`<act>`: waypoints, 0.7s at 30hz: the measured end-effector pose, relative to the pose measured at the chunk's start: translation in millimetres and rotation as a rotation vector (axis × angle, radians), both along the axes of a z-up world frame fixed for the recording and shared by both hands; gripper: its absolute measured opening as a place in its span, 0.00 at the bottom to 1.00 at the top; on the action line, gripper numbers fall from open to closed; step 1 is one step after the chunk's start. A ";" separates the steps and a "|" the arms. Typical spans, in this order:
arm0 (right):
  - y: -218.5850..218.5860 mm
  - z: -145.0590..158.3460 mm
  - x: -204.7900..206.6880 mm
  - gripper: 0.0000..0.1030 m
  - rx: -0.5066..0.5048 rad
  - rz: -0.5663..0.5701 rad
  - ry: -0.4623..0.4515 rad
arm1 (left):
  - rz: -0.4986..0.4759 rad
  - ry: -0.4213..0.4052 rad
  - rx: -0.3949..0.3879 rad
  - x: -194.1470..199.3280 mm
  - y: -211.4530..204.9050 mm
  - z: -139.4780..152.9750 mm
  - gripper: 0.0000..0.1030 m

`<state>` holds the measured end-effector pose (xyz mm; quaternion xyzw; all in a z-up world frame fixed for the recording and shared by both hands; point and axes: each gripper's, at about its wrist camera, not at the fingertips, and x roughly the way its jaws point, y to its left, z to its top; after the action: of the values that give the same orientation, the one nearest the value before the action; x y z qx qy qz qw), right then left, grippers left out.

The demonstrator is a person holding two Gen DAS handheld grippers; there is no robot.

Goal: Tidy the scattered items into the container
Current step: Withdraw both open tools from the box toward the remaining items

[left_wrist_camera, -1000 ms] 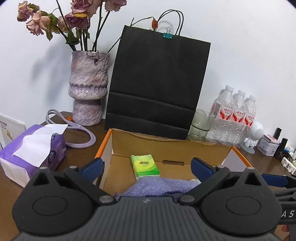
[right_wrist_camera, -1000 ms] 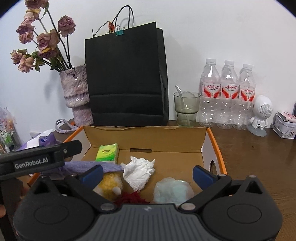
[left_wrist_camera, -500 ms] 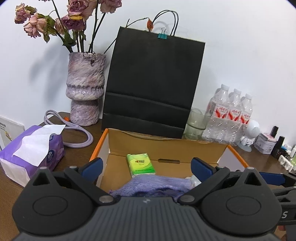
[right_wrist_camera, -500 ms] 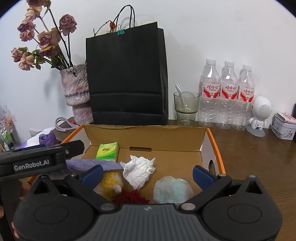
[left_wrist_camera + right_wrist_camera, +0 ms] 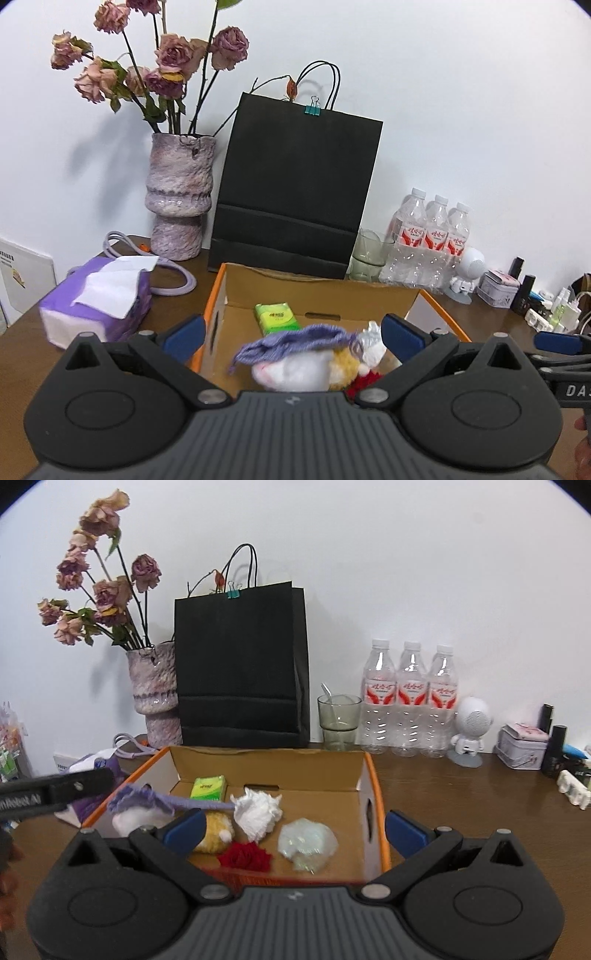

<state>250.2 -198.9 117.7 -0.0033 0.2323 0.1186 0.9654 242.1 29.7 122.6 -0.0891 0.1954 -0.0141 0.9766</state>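
An orange-rimmed cardboard box (image 5: 214,295) (image 5: 375,794) holds a green tissue pack (image 5: 277,317) (image 5: 208,786), crumpled white paper (image 5: 258,812), a yellow plush piece (image 5: 218,830), a red flower (image 5: 243,854) and a clear crinkled bag (image 5: 306,843). A purple knitted cloth (image 5: 295,341) (image 5: 147,797) lies draped over a white soft item (image 5: 291,371) at the box's near left. My left gripper (image 5: 291,334) hovers open just above and behind the cloth, gripping nothing. Over the box's near edge, my right gripper (image 5: 295,830) is open and empty.
Behind the box stand a black paper bag (image 5: 240,672), a purple vase of dried roses (image 5: 179,199), a glass (image 5: 338,718) and three water bottles (image 5: 410,701). A purple tissue pack (image 5: 99,299) lies left; a small white figure (image 5: 471,727) and tin (image 5: 522,746) stand right.
Both grippers have risen and drawn back from the box. The purple cloth now sits bunched over the white soft item, which was hidden before.
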 end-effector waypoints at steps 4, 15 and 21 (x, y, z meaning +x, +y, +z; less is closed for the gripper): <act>-10.9 -8.5 -23.1 1.00 -0.031 0.001 0.014 | -0.026 0.008 0.025 -21.9 1.8 1.0 1.00; -54.9 -57.2 -72.7 1.00 -0.103 -0.048 0.107 | -0.097 0.123 0.107 -65.8 -9.8 -42.2 1.00; -80.4 -77.7 -81.7 1.00 -0.098 -0.091 0.159 | -0.116 0.189 0.109 -76.0 -19.4 -66.5 1.00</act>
<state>168.6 -279.3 40.0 -0.0308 0.3136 0.0632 0.9469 166.1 10.3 56.0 -0.0252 0.2920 -0.0514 0.9547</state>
